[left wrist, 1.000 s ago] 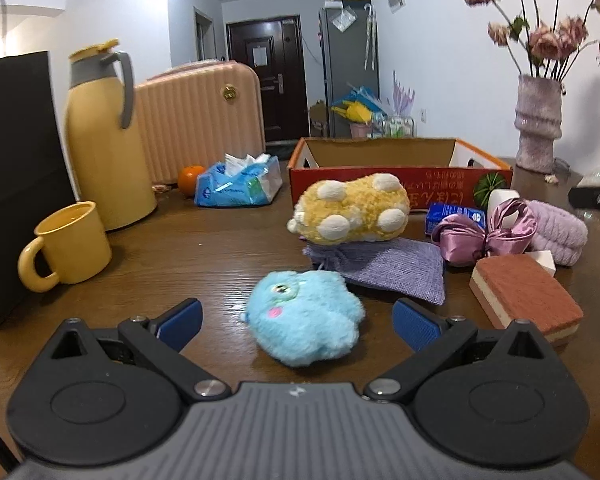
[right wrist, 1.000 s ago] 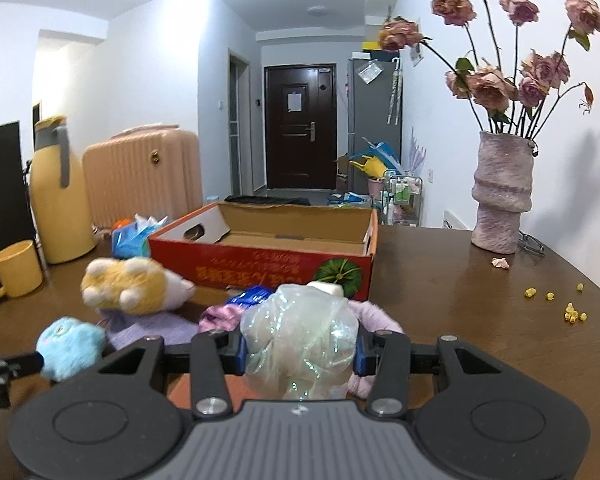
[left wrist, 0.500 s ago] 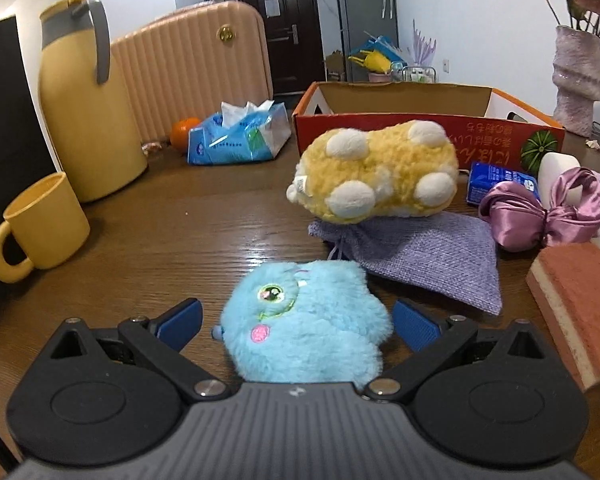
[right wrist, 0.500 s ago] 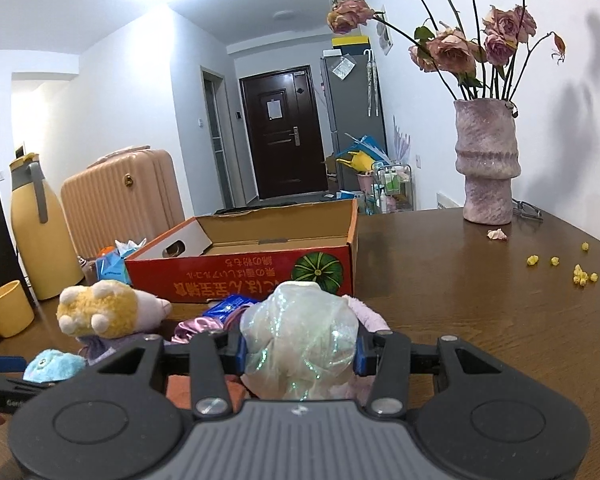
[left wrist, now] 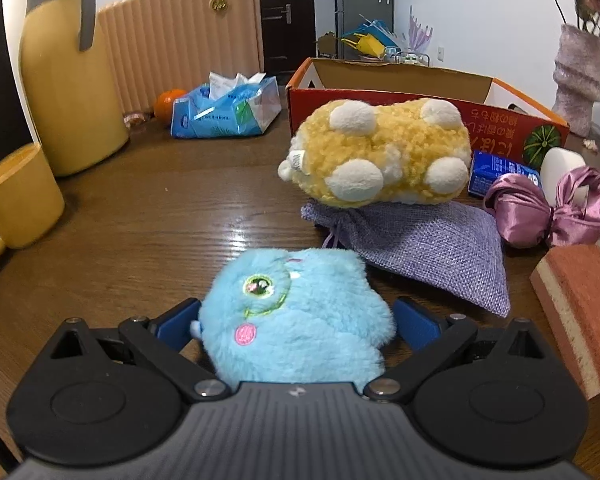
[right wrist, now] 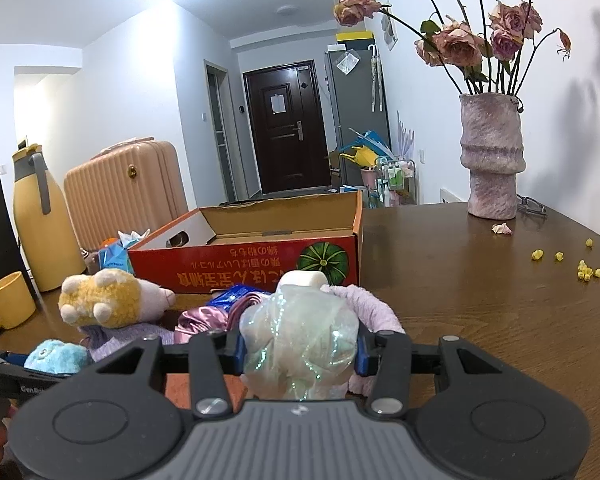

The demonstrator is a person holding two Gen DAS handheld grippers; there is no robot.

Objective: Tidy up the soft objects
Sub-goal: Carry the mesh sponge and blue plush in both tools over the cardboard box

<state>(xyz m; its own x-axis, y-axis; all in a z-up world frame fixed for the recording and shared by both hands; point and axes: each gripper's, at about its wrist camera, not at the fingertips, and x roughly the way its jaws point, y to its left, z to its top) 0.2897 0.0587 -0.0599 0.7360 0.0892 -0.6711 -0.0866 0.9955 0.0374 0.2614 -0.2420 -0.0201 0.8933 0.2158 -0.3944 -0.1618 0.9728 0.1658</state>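
Observation:
A fluffy blue plush (left wrist: 300,300) lies on the wooden table between the fingers of my left gripper (left wrist: 296,322). The jaws stand wide, one blue pad (left wrist: 178,320) at each flank of the fur, not squeezing it. My right gripper (right wrist: 300,350) is shut on a shimmering, see-through wrapped bundle (right wrist: 300,332) held above the pile. Beyond the blue plush are a yellow plush with white spots (left wrist: 380,160), a purple burlap pouch (left wrist: 428,248) and a purple satin bow (left wrist: 552,208). The open red cardboard box (left wrist: 500,120) stands behind them.
At the left stand a yellow mug (left wrist: 16,200), a yellow jug (left wrist: 68,80), a blue tissue pack (left wrist: 228,108) and an orange (left wrist: 168,100). A brick-red sponge (left wrist: 580,308) lies at the right. A vase of roses (right wrist: 492,160) and yellow crumbs (right wrist: 580,268) are on the far right.
My left gripper has moved forward and down, so the blue plush now sits between its open jaws instead of ahead of them. The right gripper still holds the bundle.

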